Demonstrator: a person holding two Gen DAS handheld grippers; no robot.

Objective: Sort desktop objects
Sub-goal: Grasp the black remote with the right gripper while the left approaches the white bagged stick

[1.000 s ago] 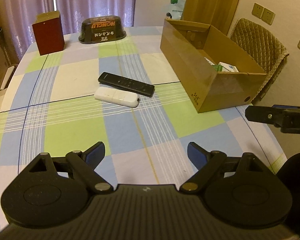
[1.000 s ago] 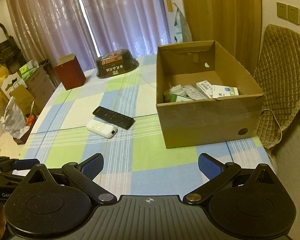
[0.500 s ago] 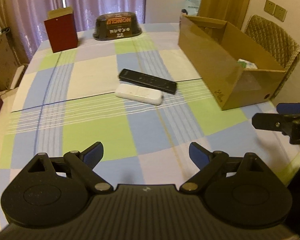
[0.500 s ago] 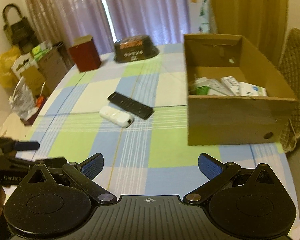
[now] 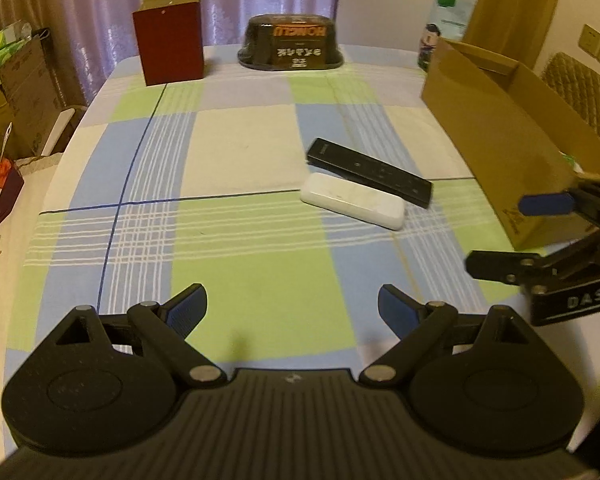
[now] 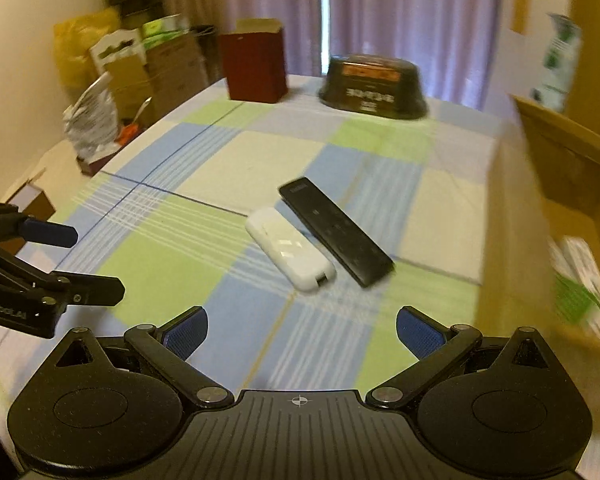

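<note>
slim black remote (image 5: pixel 370 172) beside rounded white remote (image 5: pixel 352 200).

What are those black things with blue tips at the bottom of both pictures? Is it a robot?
No robot here. A person holds a grabbing tool in each hand, and each tool has a small camera looking forward along its two fingers. One picture comes from the left tool, the other from the right tool. The blue tips are the finger pads. Both tools are open and hold nothing.

They hang over a table with a checked cloth. In the middle lie a black remote and a white remote, side by side. On the right stands an open cardboard box, with some packets inside. At the far end are a dark red box and a dark oval container.

Each camera also catches the other tool at its edge.
</note>
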